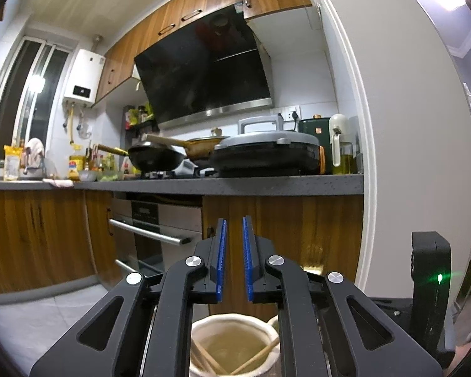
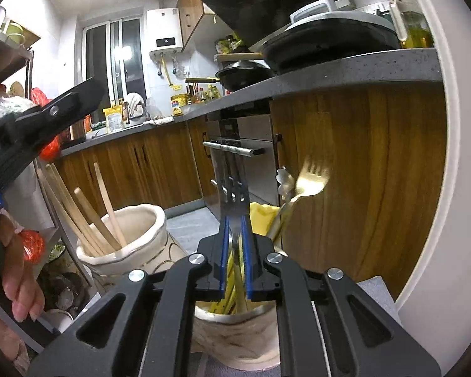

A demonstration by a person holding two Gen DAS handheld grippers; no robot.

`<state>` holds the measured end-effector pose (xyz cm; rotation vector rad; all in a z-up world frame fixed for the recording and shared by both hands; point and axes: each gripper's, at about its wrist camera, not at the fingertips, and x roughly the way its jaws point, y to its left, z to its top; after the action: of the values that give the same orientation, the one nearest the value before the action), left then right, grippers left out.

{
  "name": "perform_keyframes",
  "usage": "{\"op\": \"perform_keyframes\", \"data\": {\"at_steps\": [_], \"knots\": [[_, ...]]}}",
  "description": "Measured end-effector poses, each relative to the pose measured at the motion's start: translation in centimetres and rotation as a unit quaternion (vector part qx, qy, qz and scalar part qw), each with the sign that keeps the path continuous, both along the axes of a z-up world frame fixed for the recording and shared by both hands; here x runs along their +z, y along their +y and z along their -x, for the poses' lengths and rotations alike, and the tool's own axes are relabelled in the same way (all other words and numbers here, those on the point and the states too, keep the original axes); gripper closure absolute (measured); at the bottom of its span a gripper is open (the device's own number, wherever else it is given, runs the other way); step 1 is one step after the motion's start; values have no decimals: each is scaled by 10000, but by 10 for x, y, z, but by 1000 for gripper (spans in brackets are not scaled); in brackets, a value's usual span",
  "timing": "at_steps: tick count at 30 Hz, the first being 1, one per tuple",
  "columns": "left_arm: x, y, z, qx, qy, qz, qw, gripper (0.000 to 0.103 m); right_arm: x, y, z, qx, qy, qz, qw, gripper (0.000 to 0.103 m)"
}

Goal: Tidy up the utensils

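Observation:
In the left wrist view my left gripper [image 1: 234, 235] stands slightly open, with a narrow gap between its blue pads and nothing in it. It points level at the kitchen cabinets. Right below it sits a cream ceramic holder [image 1: 201, 330] with wooden chopsticks [image 1: 254, 358] inside. In the right wrist view my right gripper [image 2: 234, 229] is shut on a silver fork [image 2: 234, 201], whose head sticks up past the pads. Under it stands a second cream holder [image 2: 235, 342] with yellow-handled cutlery and a gold fork [image 2: 311, 179]. The chopstick holder [image 2: 132, 245] stands to its left.
A grey counter [image 1: 267, 185] carries a wok, pans and an electric griddle [image 1: 267, 154]. Wooden cabinets and an oven with a bar handle [image 2: 235, 149] lie ahead. A white door frame [image 1: 408, 157] rises at the right. A hand [image 2: 15, 267] and a wire shelf sit at the left.

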<state>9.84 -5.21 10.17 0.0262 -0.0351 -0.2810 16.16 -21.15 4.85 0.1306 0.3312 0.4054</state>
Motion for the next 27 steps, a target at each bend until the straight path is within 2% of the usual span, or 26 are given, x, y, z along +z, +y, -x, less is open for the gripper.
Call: {"op": "perform_keyframes", "data": {"at_steps": [7,10,16,19,20,21,22,24,27], "knots": [[-3,13,28,62,193,19,9998,88,5,-12,29,-105,6,-76,9999,94],[-10,17,42,42,424,-31,9991,88,3,-14,46,-97,68,-18,9999,94],[-37,27,71,83,903,-59,9959,88,-14,-8,81,-29,235,343,9991,94],[-51,31,81,121,1103,-71,9938,88,-18,-4,91,-67,154,557,9983,94],[-57,33,83,140,1191,-80,9927,87,-18,-4,93,-88,130,614,9980,94],[-61,34,85,172,1233,-98,9922,82,-18,-3,94,-115,105,666,9977,94],[-65,36,86,211,1276,-114,9915,70,-19,-4,96,-131,89,698,9974,90],[-71,39,87,200,1327,-125,9909,58,-20,-6,100,-189,27,704,9973,57],[-77,43,89,277,1298,-181,9910,46,-19,-11,100,-292,-118,803,9963,53]]}}
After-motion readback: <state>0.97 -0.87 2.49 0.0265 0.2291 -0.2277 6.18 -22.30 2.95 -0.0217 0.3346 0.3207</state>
